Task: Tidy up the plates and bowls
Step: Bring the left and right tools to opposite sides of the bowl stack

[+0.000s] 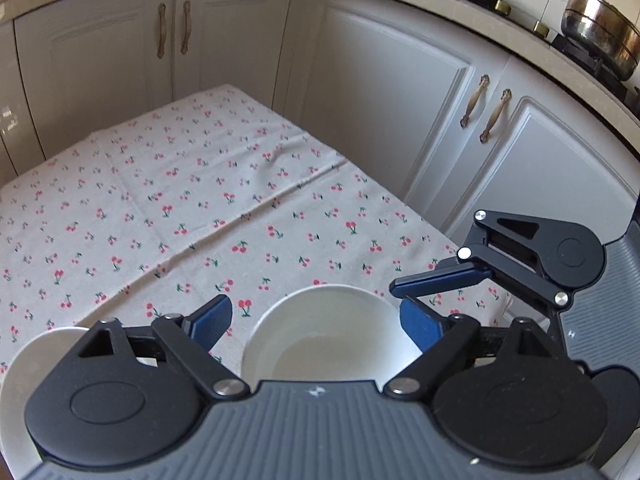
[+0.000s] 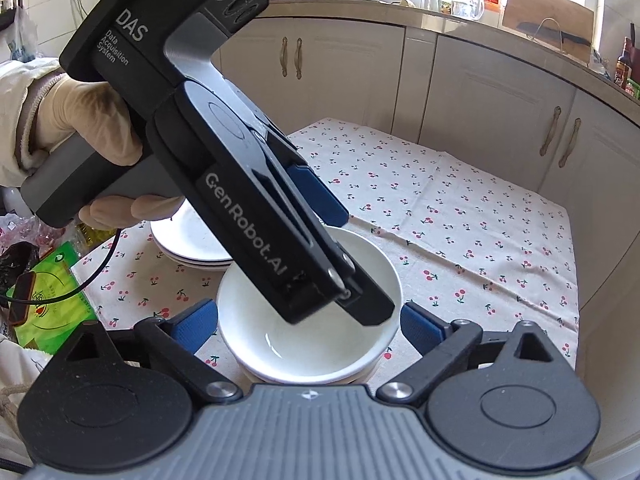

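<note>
A stack of white bowls sits on the cherry-print tablecloth; the top bowl also shows in the left wrist view. My left gripper is open, its blue pads on either side of the bowl's rim; in the right wrist view its body reaches down over the bowl. My right gripper is open, its fingers spread on both sides of the bowl stack. A stack of white plates lies left of the bowls, partly hidden by the left gripper; a plate edge shows in the left wrist view.
White cabinets with brass handles surround the table. A steel pot and a dark pan sit on the stove. Green packaging and a cable lie at the table's left edge. Bare cloth stretches beyond the bowls.
</note>
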The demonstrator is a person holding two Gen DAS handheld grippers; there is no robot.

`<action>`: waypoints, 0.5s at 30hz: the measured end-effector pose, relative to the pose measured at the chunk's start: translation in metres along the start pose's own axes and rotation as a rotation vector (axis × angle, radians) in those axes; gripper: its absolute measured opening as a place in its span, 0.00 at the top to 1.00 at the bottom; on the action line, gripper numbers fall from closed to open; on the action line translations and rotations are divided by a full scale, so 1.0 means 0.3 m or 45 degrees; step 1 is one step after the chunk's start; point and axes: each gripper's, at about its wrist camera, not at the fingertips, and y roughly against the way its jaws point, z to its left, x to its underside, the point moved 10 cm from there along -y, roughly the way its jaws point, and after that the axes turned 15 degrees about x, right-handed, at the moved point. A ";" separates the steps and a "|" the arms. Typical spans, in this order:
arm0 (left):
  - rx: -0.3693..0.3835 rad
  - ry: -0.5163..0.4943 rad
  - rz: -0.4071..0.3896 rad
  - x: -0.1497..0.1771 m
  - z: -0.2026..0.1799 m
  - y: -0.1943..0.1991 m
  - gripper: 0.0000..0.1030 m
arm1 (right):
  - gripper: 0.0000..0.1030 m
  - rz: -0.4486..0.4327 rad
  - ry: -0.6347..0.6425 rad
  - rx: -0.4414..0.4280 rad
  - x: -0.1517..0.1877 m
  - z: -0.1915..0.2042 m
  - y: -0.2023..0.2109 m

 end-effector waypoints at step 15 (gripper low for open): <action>-0.121 -0.142 -0.069 0.248 -0.076 0.159 0.05 | 0.00 0.071 0.034 0.059 0.155 -0.053 0.038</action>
